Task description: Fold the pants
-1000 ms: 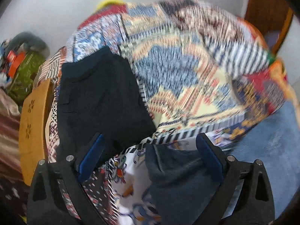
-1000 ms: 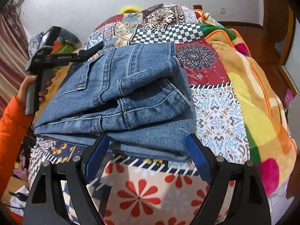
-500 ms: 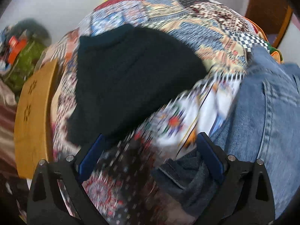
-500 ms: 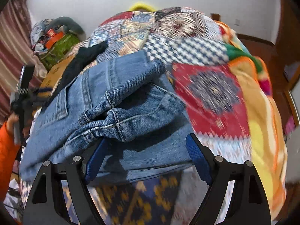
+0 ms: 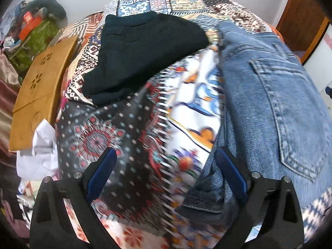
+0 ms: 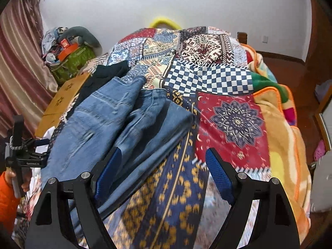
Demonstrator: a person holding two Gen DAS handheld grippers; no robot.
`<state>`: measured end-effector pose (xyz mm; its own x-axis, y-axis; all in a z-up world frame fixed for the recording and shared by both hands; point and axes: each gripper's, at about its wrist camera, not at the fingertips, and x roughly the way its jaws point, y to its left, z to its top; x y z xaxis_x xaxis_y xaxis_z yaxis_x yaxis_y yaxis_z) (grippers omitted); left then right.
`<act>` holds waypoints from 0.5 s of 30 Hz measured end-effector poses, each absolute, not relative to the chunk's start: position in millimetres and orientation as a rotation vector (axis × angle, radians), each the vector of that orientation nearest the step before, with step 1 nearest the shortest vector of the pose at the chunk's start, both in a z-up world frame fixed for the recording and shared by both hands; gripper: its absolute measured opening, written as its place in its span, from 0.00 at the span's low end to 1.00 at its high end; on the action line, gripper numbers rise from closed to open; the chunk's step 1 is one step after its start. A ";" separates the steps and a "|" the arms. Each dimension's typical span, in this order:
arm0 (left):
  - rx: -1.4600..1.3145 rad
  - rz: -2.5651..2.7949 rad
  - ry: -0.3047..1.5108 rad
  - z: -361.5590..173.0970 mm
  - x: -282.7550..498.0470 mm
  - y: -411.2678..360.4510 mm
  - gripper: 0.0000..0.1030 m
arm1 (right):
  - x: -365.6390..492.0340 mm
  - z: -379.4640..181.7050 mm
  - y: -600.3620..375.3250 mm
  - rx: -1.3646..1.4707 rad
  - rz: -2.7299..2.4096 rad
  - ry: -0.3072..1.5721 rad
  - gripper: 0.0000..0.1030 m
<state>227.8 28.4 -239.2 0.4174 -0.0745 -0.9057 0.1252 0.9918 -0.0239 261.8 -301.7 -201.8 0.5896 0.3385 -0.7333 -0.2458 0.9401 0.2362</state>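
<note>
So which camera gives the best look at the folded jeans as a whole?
The right wrist view: the jeans show nearly whole, layers stacked on the quilt. The left wrist view shows only one side, a back pocket and the hem beside the open left gripper.

jeans [image 6: 124, 128] slid left, tongs [image 6: 161, 174] shifted right

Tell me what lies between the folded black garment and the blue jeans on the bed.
In the left wrist view, only the patchwork bedspread shows between the black garment and the jeans; its white floral patch fills the gap, and nothing else lies there.
</note>
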 end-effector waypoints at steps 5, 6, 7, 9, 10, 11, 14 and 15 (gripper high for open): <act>0.005 -0.183 1.114 -227.3 204.3 5.4 0.95 | 231.2 -191.8 -299.2 0.079 0.363 0.861 0.79; 0.007 -0.196 1.107 -225.1 200.0 -0.8 0.95 | 226.2 -191.0 -298.4 0.075 0.366 0.860 0.79; 0.020 -0.198 1.094 -221.9 196.1 -7.1 0.95 | 221.6 -190.5 -298.0 0.073 0.369 0.857 0.79; 0.081 -0.168 1.060 -213.7 193.1 -18.1 0.95 | 219.5 -190.4 -298.3 0.075 0.373 0.854 0.79; 0.105 -0.162 1.046 -209.9 192.9 -20.9 0.95 | 218.3 -190.2 -298.6 0.075 0.375 0.851 0.79; 0.124 -0.158 1.031 -205.4 193.5 -23.1 0.95 | 217.6 -189.5 -298.3 0.075 0.376 0.847 0.79; 0.114 -0.155 0.984 -187.6 202.3 -21.6 0.95 | 219.9 -186.1 -296.4 0.075 0.374 0.832 0.79; 0.099 -0.156 0.973 -181.6 207.4 -20.0 0.95 | 223.0 -184.3 -295.5 0.075 0.377 0.824 0.79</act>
<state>207.4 -20.0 -181.6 0.5528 -0.0877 -0.8287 0.1762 0.9843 0.0134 223.0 -295.5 -184.3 0.6167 0.3561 -0.7020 -0.2981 0.9310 0.2104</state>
